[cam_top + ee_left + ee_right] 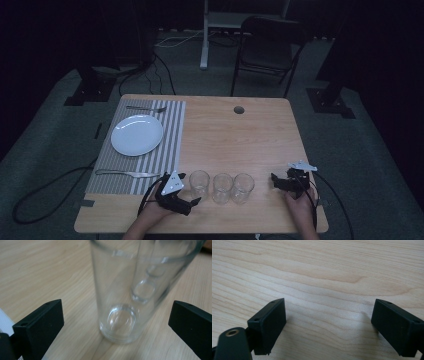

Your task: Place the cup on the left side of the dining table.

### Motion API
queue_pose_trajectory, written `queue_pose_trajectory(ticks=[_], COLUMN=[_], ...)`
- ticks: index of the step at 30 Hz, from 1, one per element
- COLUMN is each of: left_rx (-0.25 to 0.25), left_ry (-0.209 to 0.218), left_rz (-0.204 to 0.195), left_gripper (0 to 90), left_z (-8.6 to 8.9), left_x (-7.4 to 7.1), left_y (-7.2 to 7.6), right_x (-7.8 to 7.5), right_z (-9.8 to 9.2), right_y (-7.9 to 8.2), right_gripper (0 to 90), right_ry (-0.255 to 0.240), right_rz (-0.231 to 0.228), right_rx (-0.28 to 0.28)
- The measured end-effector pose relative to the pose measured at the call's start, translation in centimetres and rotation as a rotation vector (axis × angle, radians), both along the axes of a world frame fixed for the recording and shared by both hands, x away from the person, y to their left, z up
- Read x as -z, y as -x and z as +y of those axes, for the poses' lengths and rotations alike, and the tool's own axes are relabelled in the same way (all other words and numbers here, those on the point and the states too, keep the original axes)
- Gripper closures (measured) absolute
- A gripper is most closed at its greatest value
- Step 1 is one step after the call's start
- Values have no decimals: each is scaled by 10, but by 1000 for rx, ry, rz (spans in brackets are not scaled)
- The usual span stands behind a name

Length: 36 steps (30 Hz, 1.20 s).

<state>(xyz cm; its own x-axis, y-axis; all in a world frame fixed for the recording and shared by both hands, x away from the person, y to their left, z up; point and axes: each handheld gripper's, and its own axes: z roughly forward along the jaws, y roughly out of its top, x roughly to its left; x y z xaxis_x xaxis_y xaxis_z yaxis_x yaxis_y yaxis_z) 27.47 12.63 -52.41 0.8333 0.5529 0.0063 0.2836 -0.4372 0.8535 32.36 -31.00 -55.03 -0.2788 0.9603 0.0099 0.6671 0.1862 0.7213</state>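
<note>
- Three clear drinking glasses stand upright in a row near the front edge of the wooden tabletop, close together; I cannot tell whether neighbours touch.
- The left gripper sits at the left end of that row, aimed at the leftmost glass. In the left gripper view its jaws stand wide apart with this glass between them, neither pad touching the wall. That spread looks meant to straddle the glass low down before closing on it.
- Through the near glass, the bases of the middle glass and the rightmost glass show in line, so the gripper looks along the row.
- The right gripper rests near the front right corner, apart from the rightmost glass. Its jaws are also spread, with bare wood between them; it seems to be waiting.
- A striped placemat covers the left side of the tabletop, carrying a white plate, a fork toward the far edge and a knife toward the near edge. A glass probably belongs with this setting, which would explain starting with the glass nearest the mat.
</note>
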Motion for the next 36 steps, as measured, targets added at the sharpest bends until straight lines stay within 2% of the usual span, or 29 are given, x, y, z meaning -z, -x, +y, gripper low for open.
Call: queue_pose_trajectory(ticks=[4,7,9,13,16,17,19,21,25,36], left_rx=[20,19,14,13,6,-3,-6,-12,-24,-37], left_ry=[5,29,62,93,118,120,131,123,133,118], left_rz=[-44,-62,-79,-82,-89,-95,-97,-118,-112,-98], left_gripper=[31,52,117,150,217,269,291,292,294,297], left_z=[-12,-18,-20,-22,-22,-21,-21,-21,-22,-20], left_x=[0,1,0,-2,-2,-2,-1,0,0,-3], left_y=[0,-1,0,-2,-2,-2,-2,-1,0,-2], right_x=[0,0,0,0,0,0,0,0,0,0], right_z=[0,0,0,0,0,0,0,0,0,0], right_y=[0,0,0,0,0,0,0,0,0,0], right_gripper=[121,121,121,121,121,121,121,121,121,124], right_ry=[0,0,0,0,0,0,0,-1,0,0], right_rz=[0,0,0,0,0,0,0,0,0,-1], right_rx=[0,0,0,-1,0,0,-1,0,-1,-2])
